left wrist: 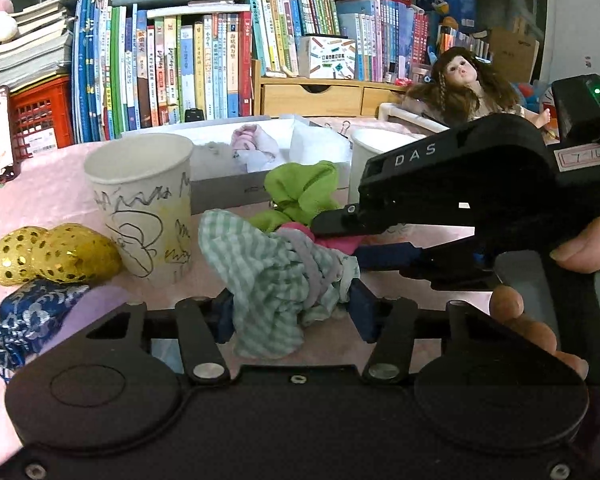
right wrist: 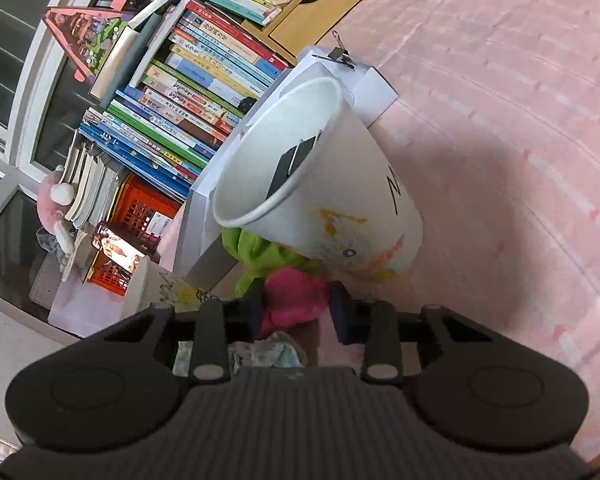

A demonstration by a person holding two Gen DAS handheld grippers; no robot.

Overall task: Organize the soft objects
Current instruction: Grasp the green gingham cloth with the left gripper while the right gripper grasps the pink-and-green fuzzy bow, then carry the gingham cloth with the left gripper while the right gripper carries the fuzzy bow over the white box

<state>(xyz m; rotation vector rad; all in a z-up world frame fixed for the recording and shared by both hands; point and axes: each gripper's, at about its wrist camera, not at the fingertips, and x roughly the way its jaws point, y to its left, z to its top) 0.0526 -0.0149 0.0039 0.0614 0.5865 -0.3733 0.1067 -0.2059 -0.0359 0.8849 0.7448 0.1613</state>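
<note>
matt checked cloth (left wrist: pixel 276 280), sequinned gold pouch (left wrist: pixel 48 256), scribbled paper cup (left wrist: pixel 144 208).

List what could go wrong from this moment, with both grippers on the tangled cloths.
1. The left hand-held gripper pinches the checked cloth and the right hand-held gripper the pink cloth; a grey band seems to bind them, so pulling may drag both.
2. The scribbled paper cup stands close and might tip.

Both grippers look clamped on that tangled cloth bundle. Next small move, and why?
Probably ease the two apart. The left gripper pinches the green checked cloth, and the right gripper pinches the pink cloth. A grey band ties them together, so a gentle pull should separate them for sorting.
</note>
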